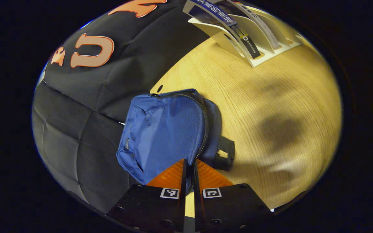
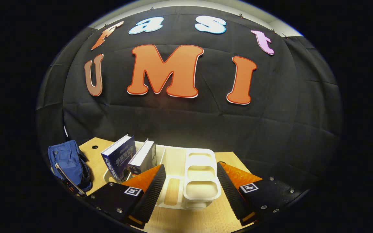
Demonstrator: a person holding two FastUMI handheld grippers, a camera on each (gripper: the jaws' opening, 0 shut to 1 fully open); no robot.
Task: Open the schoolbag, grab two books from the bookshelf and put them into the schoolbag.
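now left gripper (image 1: 189, 166) jaws pinching schoolbag (image 1: 163, 132) zipper edge.

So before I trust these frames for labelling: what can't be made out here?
- Left gripper view: whether the left gripper actually pinches the schoolbag zipper; its nearly closed fingers cover that spot.
- Left gripper view: the books in the bookshelf are cut off by the image edge.
- Right gripper view: the schoolbag's opening, too small and turned away.
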